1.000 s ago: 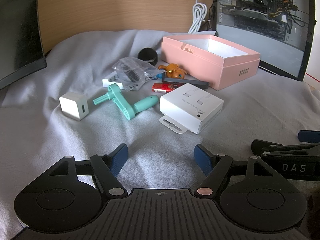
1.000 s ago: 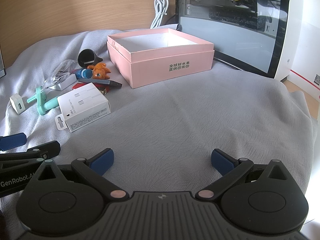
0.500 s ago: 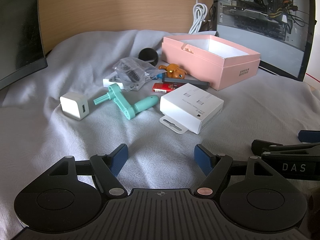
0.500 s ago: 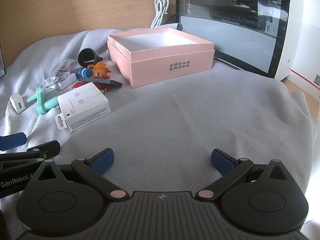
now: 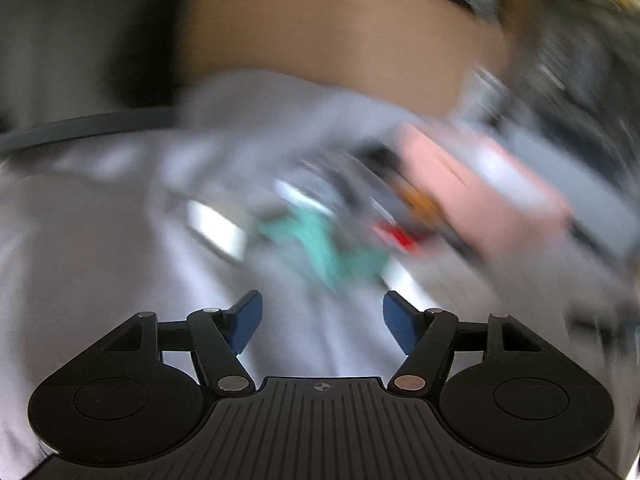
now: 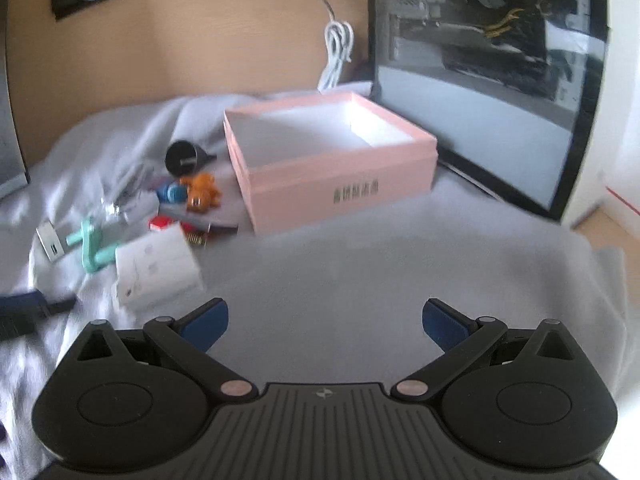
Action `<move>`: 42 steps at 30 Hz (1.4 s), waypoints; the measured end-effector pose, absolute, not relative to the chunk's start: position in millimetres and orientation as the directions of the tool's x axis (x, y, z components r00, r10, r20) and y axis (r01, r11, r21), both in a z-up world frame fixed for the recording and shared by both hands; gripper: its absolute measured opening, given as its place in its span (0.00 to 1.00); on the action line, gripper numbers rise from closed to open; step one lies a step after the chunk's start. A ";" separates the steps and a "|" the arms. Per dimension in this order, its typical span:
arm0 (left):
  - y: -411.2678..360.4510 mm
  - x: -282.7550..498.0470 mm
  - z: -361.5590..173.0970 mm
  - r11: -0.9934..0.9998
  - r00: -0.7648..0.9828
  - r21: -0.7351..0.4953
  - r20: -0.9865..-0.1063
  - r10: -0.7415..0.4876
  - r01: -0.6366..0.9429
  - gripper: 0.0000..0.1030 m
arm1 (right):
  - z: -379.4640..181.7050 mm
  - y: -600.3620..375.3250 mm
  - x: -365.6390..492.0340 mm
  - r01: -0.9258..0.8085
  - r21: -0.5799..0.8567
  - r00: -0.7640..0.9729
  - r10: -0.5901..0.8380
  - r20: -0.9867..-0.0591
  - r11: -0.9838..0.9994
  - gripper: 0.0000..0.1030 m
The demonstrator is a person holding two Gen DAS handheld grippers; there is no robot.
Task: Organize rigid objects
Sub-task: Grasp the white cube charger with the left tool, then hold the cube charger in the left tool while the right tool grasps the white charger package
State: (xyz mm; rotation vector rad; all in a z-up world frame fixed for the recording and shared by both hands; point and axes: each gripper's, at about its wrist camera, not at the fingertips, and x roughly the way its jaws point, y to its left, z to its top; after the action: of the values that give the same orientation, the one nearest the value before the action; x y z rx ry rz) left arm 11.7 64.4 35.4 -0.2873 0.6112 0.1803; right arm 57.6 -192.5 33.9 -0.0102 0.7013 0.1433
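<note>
An open pink box (image 6: 340, 184) stands on the grey cloth (image 6: 380, 248); it shows blurred in the left wrist view (image 5: 480, 184). Left of it lie a white carton (image 6: 156, 272), a teal handle (image 6: 92, 248), a white charger cube (image 6: 50, 240), a red item (image 6: 164, 225), an orange toy (image 6: 202, 194), a black funnel (image 6: 185, 157) and a clear bag (image 6: 128, 196). My right gripper (image 6: 325, 322) is open and empty, short of the box. My left gripper (image 5: 322, 322) is open and empty, short of the blurred teal handle (image 5: 324, 240) and charger cube (image 5: 218, 230).
A glass-sided computer case (image 6: 488, 80) stands behind and right of the box. A white cable (image 6: 338, 54) hangs on the wooden back panel (image 6: 180, 52). A dark monitor edge (image 6: 12, 152) is at far left. The cloth's right edge drops off (image 6: 608, 248).
Both grippers have moved up and forward; the left wrist view is now smeared by fast motion and tilted. The objects lie where they were. Both grippers stay open.
</note>
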 end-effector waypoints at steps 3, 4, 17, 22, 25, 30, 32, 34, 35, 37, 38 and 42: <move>98.4 33.9 46.4 0.854 0.780 -0.305 -0.602 0.169 -0.420 0.69 | 26.7 -200.8 77.7 -0.147 0.042 0.738 0.138 -0.660 0.988 1.00; 104.0 40.9 48.1 0.838 0.774 -0.312 -0.605 0.188 -0.447 0.69 | 22.5 -202.0 83.9 -0.148 0.041 0.732 0.137 -0.668 0.988 1.00; 103.6 107.8 19.7 0.855 0.641 -0.040 -0.680 0.356 -0.517 0.35 | -1.6 -197.9 107.2 -0.297 0.016 0.644 0.212 -0.735 0.955 1.00; 101.9 106.7 15.9 0.886 0.659 -0.041 -0.684 0.313 -0.463 0.23 | -0.5 -199.3 107.6 -0.312 0.014 0.632 0.219 -0.744 0.950 1.00; 91.3 95.5 17.4 0.915 0.685 -0.033 -0.674 0.278 -0.403 0.23 | 0.3 -201.5 107.3 -0.330 0.015 0.625 0.231 -0.746 0.944 1.00; 66.8 57.7 22.4 0.941 0.707 -0.098 -0.686 0.172 -0.324 0.23 | -1.1 -200.3 105.1 -0.328 0.010 0.641 0.230 -0.732 0.945 1.00; 54.7 38.5 23.2 0.948 0.708 -0.112 -0.692 0.140 -0.297 0.23 | -2.0 -201.5 102.7 -0.332 0.010 0.652 0.237 -0.720 0.943 1.00; 47.1 24.7 21.5 0.951 0.699 -0.121 -0.705 0.120 -0.286 0.23 | -2.7 -202.5 100.5 -0.336 0.011 0.660 0.243 -0.711 0.942 1.00; 44.2 20.0 17.5 0.951 0.685 -0.129 -0.720 0.106 -0.282 0.23 | -2.5 -202.8 100.6 -0.338 0.011 0.658 0.244 -0.712 0.941 1.00; 39.6 16.3 12.6 0.954 0.689 -0.117 -0.716 0.112 -0.277 0.23 | -2.4 -203.2 100.5 -0.337 0.011 0.660 0.244 -0.710 0.942 1.00; 39.7 15.8 12.7 0.955 0.691 -0.112 -0.714 0.116 -0.276 0.23 | -2.2 -203.3 100.2 -0.336 0.011 0.661 0.244 -0.710 0.942 1.00; 45.2 17.2 11.5 0.935 0.695 -0.162 -0.711 0.112 -0.316 0.24 | -2.0 -203.0 99.1 -0.332 0.009 0.663 0.240 -0.709 0.943 1.00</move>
State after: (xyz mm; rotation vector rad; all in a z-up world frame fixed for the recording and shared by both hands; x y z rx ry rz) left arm 17.2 45.2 11.5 -0.2824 0.7683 0.2429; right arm 99.1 -203.0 -2.0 -0.1250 0.7825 0.3241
